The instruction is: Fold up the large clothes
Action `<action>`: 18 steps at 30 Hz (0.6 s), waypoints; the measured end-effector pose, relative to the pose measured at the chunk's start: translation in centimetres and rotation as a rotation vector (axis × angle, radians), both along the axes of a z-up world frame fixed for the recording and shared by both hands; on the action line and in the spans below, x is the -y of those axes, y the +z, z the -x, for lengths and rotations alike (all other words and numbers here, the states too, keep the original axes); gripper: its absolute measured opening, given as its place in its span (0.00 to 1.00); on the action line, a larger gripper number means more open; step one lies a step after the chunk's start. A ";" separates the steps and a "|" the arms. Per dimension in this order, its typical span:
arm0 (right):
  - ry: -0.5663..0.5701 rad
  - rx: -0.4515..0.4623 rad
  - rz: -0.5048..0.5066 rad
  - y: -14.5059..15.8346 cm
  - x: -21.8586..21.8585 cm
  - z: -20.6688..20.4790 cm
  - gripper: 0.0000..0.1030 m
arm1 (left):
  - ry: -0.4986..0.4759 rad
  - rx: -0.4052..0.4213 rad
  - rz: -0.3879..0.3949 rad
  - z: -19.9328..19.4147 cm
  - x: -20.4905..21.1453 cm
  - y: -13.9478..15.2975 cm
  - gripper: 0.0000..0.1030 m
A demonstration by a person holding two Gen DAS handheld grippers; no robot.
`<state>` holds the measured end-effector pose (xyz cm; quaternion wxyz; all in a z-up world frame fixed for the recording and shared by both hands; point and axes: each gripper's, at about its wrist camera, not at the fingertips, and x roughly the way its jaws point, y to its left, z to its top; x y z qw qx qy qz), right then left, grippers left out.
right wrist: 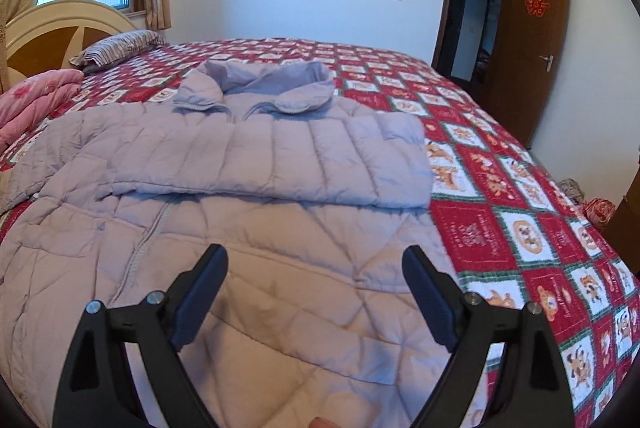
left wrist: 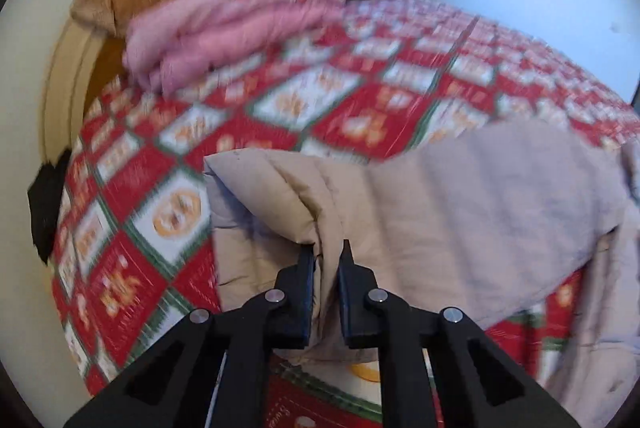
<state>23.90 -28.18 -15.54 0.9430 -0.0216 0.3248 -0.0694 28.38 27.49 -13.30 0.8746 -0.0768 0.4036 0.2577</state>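
A large pale lilac quilted puffer jacket [right wrist: 248, 195] lies front up on the bed, collar [right wrist: 256, 83] at the far end. Its right sleeve [right wrist: 312, 159] is folded across the chest. My right gripper [right wrist: 316, 268] is open and empty, hovering over the jacket's lower part. My left gripper [left wrist: 329, 254] is shut on a fold of the jacket's fabric [left wrist: 400, 220], held a little above the bedspread; this view is blurred.
The bed has a red, white and green patterned bedspread [right wrist: 520, 228]. A folded pink quilt [left wrist: 224, 35] and a striped pillow [right wrist: 116, 47] lie by the cream headboard [right wrist: 60, 27]. A window is at the back left, an open brown door [right wrist: 532, 39] at the right.
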 end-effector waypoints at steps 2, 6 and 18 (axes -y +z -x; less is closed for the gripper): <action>-0.016 0.006 -0.001 0.0 0.5 0.0 0.88 | -0.045 0.072 -0.053 0.5 2.5 3.3 0.09; -0.044 0.019 -0.039 0.1 1.1 0.2 0.88 | -0.156 0.174 -0.090 0.5 7.7 8.4 0.09; -0.065 0.018 -0.088 -0.6 2.9 1.3 0.88 | -0.510 0.226 -0.159 -1.8 28.6 10.8 0.10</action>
